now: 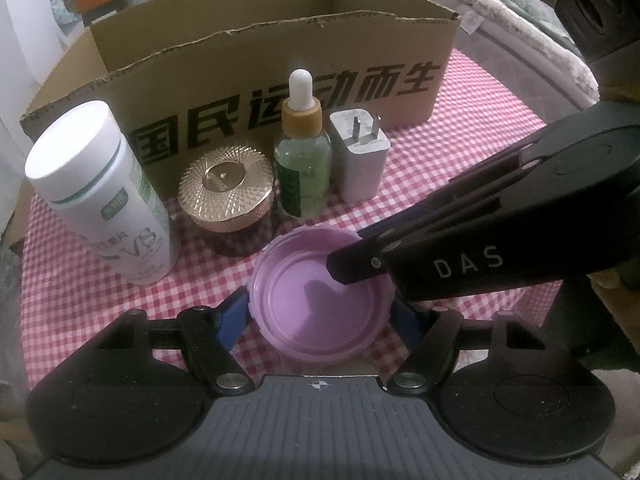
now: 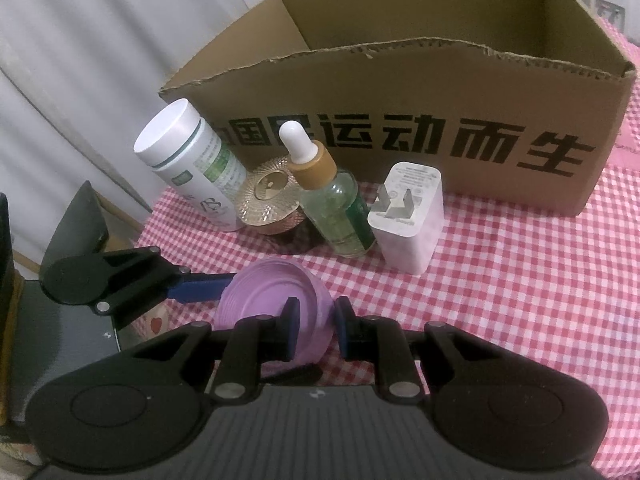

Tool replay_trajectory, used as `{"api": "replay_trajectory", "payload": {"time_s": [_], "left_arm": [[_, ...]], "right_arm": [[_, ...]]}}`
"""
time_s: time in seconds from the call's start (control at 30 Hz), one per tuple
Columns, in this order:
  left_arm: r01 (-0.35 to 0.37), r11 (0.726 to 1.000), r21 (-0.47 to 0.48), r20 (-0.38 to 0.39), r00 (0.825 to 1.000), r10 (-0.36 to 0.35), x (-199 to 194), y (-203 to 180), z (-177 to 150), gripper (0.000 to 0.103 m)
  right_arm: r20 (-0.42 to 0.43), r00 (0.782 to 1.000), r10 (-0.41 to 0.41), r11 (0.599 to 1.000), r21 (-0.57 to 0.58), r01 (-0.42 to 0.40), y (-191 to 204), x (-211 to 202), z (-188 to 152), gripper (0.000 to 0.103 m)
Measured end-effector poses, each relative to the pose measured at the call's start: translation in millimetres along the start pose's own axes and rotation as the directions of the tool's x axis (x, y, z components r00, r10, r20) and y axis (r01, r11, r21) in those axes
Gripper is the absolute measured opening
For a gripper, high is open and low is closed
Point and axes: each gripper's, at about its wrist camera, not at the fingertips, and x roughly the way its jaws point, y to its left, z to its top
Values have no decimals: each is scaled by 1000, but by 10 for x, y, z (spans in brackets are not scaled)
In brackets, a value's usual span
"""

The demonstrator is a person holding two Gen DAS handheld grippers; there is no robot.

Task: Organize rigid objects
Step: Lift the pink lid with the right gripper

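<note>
The purple lid (image 1: 320,300) sits low and centre in the left wrist view, upside down with its hollow facing up, over the red-checked cloth (image 1: 460,208). Both tools are on it. The left gripper (image 1: 320,314) has its jaws set wide and clamped across the lid's outer wall, one blue pad (image 1: 232,316) on each side. The right gripper (image 2: 314,324) has its jaws nearly together and pinching the rim, one finger inside the hollow and one outside. In the right wrist view the lid appears tilted, its far edge raised (whether any part touches the cloth cannot be told).

Handling, as a judgement: thin moulded plastic, light, stiff across the face but liable to flex at the wall; smooth, so a pinch on the rim could slip if twisted. The across-the-wall hold looks the more secure of the two.

Containers: the cardboard box (image 1: 280,80) fills the upper half of the frame, open-topped; only bare inner walls show, and its floor is hidden. In front of it stand, left to right, a white bottle (image 1: 100,192), a gold-lidded jar (image 1: 226,192), a dropper bottle (image 1: 304,160) with pale green liquid inside, and a white charger (image 1: 360,156) with prongs up. The bottle and jar are closed, contents unseen.
</note>
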Motion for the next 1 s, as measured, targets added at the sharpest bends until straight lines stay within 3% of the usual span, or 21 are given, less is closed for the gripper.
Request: {"api": "replay_trajectory", "payload": {"time_s": [0.67,1.0], "left_arm": [[-8,1000,-19,-5,1000,8,-167,-61,-41,73],[-19,999,-33,60,998,21,-530,-63,-94,73]], "right_arm": [[-11,1000,0,1000,-3,0,119,-33,-36,21],[24,1000,-9,999,-51,10,314,-202,-50,21]]}}
